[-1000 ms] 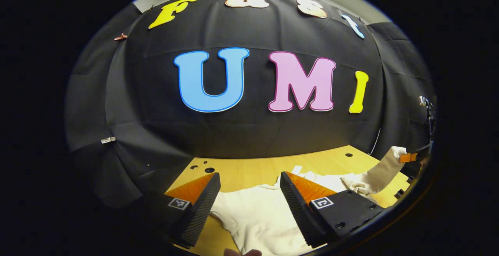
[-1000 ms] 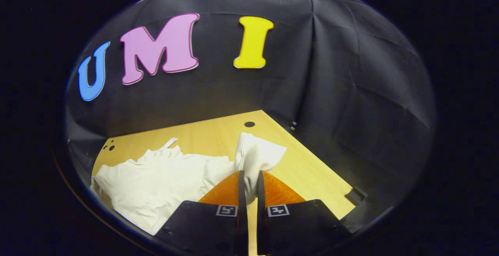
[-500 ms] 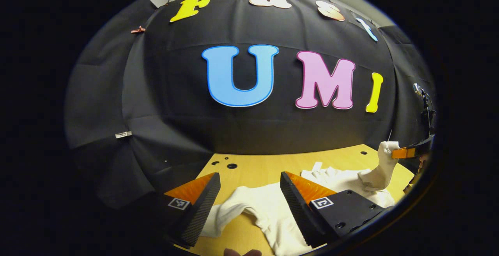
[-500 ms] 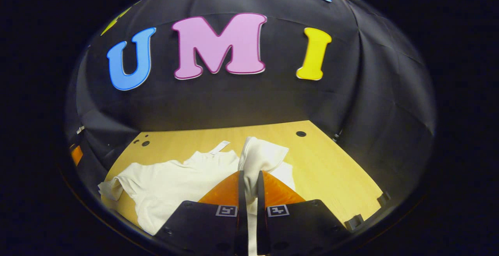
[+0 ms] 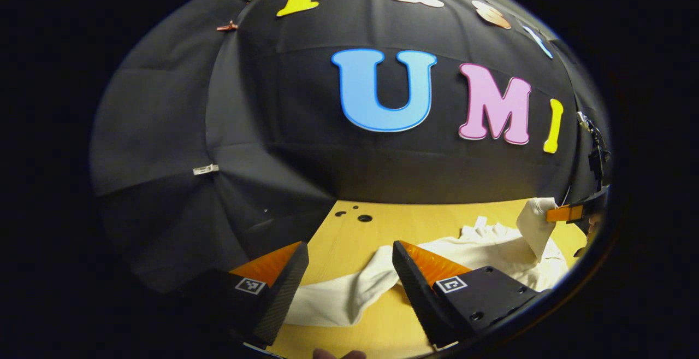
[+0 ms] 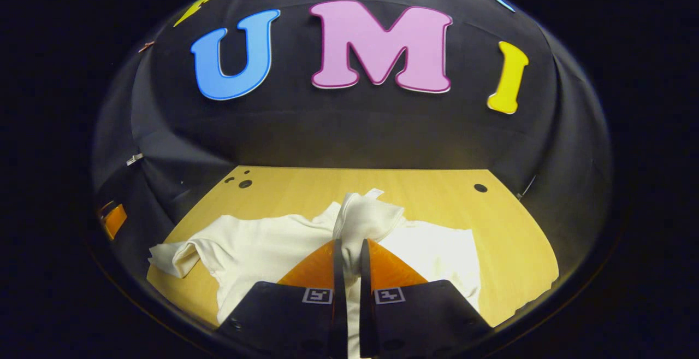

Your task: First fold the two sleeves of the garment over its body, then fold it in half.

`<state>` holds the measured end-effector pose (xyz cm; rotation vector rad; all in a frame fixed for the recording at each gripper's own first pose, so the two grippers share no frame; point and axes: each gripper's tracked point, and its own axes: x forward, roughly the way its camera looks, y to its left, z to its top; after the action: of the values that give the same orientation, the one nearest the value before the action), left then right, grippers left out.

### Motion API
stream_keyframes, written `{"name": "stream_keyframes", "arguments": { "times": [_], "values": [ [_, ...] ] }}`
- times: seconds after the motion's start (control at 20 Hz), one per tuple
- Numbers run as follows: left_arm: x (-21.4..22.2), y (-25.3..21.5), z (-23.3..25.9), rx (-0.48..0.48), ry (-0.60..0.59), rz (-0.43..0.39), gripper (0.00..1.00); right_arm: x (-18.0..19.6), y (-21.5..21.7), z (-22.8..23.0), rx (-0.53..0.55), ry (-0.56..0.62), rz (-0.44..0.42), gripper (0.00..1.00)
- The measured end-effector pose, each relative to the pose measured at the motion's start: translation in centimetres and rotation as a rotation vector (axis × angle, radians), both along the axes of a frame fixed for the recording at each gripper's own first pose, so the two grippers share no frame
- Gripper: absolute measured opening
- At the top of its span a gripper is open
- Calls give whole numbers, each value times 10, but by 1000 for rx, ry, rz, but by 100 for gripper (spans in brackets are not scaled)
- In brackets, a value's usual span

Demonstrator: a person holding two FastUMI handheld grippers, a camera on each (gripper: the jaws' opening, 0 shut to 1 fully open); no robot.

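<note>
The right claw (image 6: 348, 271) is gripping the white shirt's (image 6: 262, 249) sleeve (image 6: 363, 219) above its body while the left claw (image 5: 349, 288) is hovering open over the other sleeve (image 5: 338, 299) near the tabletop's (image 6: 491, 222) edge.

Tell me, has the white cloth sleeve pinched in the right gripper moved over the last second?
Yes. The white cloth sleeve has swung inward from beside the wooden table's right edge to above the shirt's body.

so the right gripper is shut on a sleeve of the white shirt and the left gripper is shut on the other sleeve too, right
Not quite. The right gripper is indeed shut on a sleeve of the white shirt, but the left gripper is open. The left gripper view shows its fingers spread wide, with the other sleeve lying on the table between them, unpinched.
</note>
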<state>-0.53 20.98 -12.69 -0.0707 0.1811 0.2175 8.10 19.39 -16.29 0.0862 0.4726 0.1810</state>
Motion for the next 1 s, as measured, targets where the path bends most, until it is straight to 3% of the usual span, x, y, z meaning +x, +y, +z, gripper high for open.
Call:
{"name": "stream_keyframes", "arguments": {
  "times": [0.5, 0.55, 0.75, 1.0],
  "values": [
    [-19, 75, -100, -26, 179, 160, 97, 11, 71, -76, -88, 127, 152, 13],
    [-21, 81, -109, -17, 201, 175, 98, 10, 74, -84, -96, 144, 164, 18],
    [-26, 95, -144, -16, 276, 209, 98, 6, 94, -113, -88, 217, 198, 10],
    [-26, 110, -180, -22, 341, 230, 97, -6, 116, -131, -31, 293, 247, 23]
  ]
}}
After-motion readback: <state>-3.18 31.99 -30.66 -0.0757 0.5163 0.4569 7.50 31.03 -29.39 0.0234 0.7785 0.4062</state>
